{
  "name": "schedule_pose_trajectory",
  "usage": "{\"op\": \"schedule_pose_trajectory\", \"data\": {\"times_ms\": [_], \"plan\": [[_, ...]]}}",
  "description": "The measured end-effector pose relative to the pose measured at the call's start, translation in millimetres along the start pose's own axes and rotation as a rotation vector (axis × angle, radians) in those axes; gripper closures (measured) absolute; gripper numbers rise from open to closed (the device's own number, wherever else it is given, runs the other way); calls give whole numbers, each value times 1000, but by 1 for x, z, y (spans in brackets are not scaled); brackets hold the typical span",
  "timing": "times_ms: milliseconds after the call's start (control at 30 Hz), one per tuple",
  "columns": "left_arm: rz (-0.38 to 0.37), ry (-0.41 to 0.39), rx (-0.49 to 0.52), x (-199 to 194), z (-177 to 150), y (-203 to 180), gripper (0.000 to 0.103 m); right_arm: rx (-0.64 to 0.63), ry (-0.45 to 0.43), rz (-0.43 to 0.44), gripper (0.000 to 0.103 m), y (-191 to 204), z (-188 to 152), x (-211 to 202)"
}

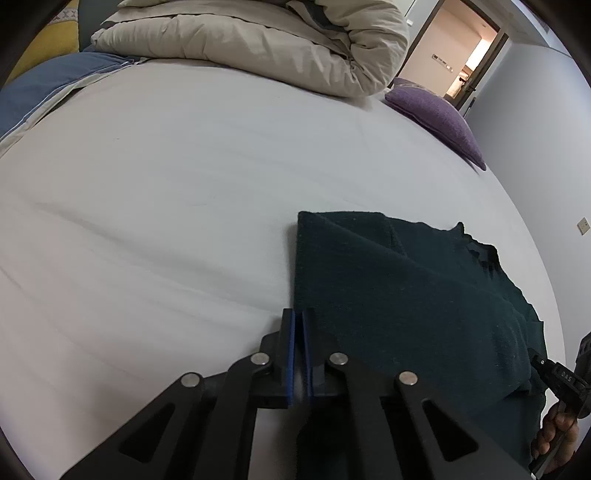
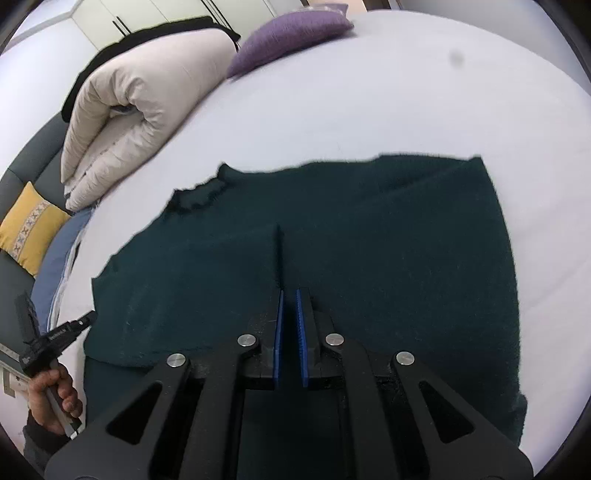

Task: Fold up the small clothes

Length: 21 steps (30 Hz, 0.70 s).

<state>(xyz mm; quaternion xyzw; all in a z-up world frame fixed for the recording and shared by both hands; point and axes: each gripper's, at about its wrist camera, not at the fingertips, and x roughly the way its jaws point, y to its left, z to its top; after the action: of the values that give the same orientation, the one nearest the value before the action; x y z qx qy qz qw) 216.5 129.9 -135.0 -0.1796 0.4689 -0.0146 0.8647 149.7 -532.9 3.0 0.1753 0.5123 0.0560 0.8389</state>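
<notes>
Nearest the left wrist lens, the left claw (image 1: 298, 321) was seen with its blue-lined fingers (image 1: 290, 350) drawn nearly together, only a thin slit left between them; whether cloth was caught in that slit could not be told. Its tips were placed at the near left edge of the dark green garment (image 1: 388, 288), just where cloth met the white bed sheet (image 1: 166, 221). In the right wrist view, the right claw (image 2: 289, 295) was held above the middle of the same garment (image 2: 369, 240), its blue pads (image 2: 300, 332) slightly parted and nothing visibly gripped between them. The garment was spread flat on the bed, with one panel folded over along a straight edge ahead of the right claw, and its ragged neckline (image 2: 199, 194) turned toward the far left. The left hand (image 2: 51, 395) was seen at the lower left, wrapped round the handle of its tool. Farther off, a rolled beige duvet (image 2: 140, 99) and a purple cushion (image 2: 288, 33) were laid on the bed, and a yellow cushion (image 2: 29, 232) was propped beside a blue pillow (image 2: 59, 251)
</notes>
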Motion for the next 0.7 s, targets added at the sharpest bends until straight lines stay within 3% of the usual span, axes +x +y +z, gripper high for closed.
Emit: {"op": "schedule_pose_trajectory", "data": {"times_ms": [100,167,200,233,267,300,367,400,433,467,500,567,700], "plan": [[-31,11,-37,1,2,6,98,47,16,90,93,3,-2,4],[-58,13,-78,-3,3,11,89,64,0,119,90,7,0,-1],[-77,11,-100,-6,3,13,72,64,-18,141,87,9,2,-5],[-95,4,-118,-9,4,14,49,67,-30,161,77,10,3,-9],[-103,-6,-127,-11,4,13,41,73,-35,178,64,11,5,-11],[-106,-20,-128,-13,4,12,32,82,-36,191,56,11,8,-12],[-100,-16,-109,-10,6,6,33,70,-20,183,52,16,10,-6],[-93,-2,-93,-6,6,2,45,49,2,170,52,20,9,-1],[-74,20,-66,1,6,-4,75,22,40,147,52,24,8,8],[-51,40,-47,7,6,-8,88,-12,75,103,56,30,5,19],[-27,41,-35,11,4,-10,89,-37,74,75,60,34,4,21],[-8,28,-21,12,3,-12,93,-55,62,39,82,40,1,21],[0,27,65,5,8,-14,95,-27,28,45,92,37,-1,6]]}}
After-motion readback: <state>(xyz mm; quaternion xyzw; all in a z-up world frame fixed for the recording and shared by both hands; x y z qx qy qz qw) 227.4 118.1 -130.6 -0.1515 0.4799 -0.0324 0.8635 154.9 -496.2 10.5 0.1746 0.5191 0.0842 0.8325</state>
